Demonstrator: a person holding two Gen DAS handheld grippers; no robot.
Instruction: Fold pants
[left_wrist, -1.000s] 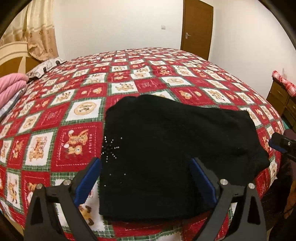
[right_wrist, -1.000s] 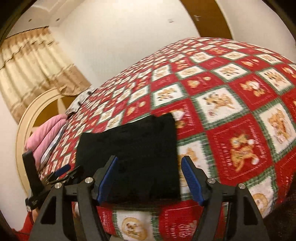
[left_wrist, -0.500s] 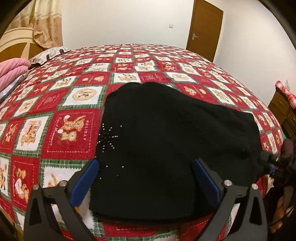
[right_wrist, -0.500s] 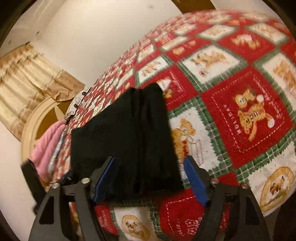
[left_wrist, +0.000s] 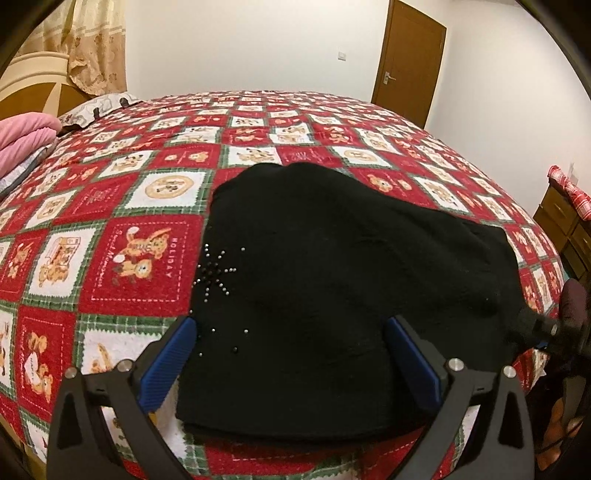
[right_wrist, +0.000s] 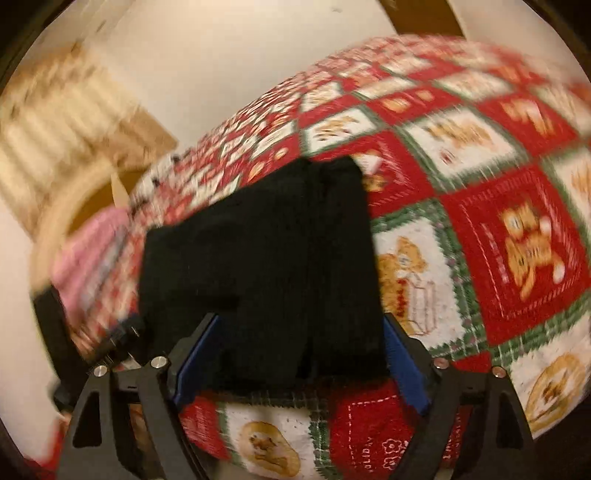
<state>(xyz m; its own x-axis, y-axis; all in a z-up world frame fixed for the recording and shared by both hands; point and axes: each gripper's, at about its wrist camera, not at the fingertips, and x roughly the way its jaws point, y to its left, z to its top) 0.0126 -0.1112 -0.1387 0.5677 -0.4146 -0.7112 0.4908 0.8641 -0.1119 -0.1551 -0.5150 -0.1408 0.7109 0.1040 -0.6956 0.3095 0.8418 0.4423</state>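
Note:
Black pants lie folded flat near the front edge of the bed, with a small bead star pattern on their left side. My left gripper is open and empty, its blue pads either side of the pants' near edge. In the blurred right wrist view the pants lie ahead, and my right gripper is open and empty at their near end. The right gripper's tip shows in the left wrist view at the pants' right end.
The bed has a red, white and green teddy-bear quilt. Pink bedding and a headboard are at the far left. A wooden dresser stands at the right and a brown door is behind.
Both grippers have moved closer to the pants and stayed open. The right wrist view has swung and is now blurred by motion. The pants have not moved.

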